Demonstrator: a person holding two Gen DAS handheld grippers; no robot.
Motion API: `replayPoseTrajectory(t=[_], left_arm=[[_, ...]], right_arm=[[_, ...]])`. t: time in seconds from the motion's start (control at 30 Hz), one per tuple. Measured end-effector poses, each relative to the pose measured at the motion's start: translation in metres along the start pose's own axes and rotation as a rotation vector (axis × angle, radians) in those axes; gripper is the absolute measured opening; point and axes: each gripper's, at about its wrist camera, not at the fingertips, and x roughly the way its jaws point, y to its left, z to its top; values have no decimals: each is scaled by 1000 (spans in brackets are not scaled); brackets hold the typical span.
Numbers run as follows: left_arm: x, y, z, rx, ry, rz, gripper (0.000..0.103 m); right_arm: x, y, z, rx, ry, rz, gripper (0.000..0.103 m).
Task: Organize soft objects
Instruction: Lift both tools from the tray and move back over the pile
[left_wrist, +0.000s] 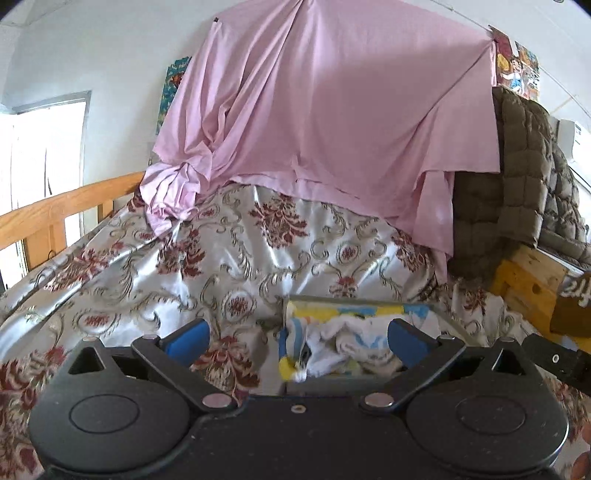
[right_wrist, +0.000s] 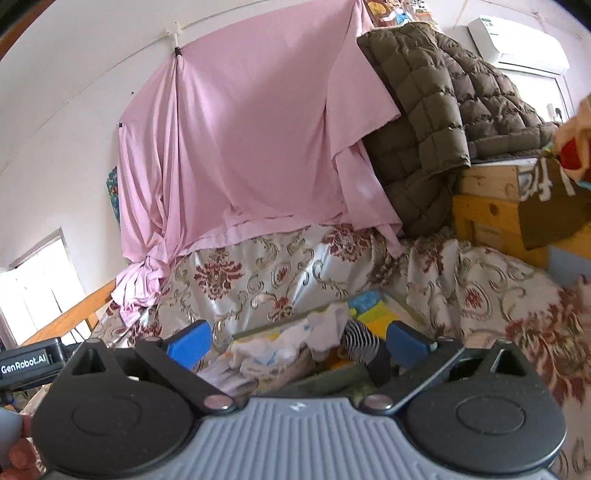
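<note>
A shallow grey-green box lies on the floral bedspread and holds white, blue and yellow soft cloths. My left gripper is open and empty, low over the bed, its right finger above the box. In the right wrist view the same box holds white cloths and a black-and-white striped sock. My right gripper is open and empty just in front of the box.
A pink sheet hangs on the wall behind the bed. A brown quilted jacket lies over a wooden frame at the right. A wooden rail and a bright window stand at the left.
</note>
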Motion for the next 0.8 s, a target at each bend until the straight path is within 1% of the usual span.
replayPoseTrajectory(t=[0.27,0.43,0.67,0.8], left_arm=[[-35,10,-24,-4,9,-12,102],[-51,12,-39,26,3,-6,102],[-68,14,-56,61,-1,-1,102],[-72,18,-66,74,5,3,102]], right_arm=[[-36,6,-27,-16,3,-31,103],[-48,12,-44,-45,38,-58,103],[-66,18,-59,-60,44,-72,103],[-71,22,-67,-89,50,-131,103]])
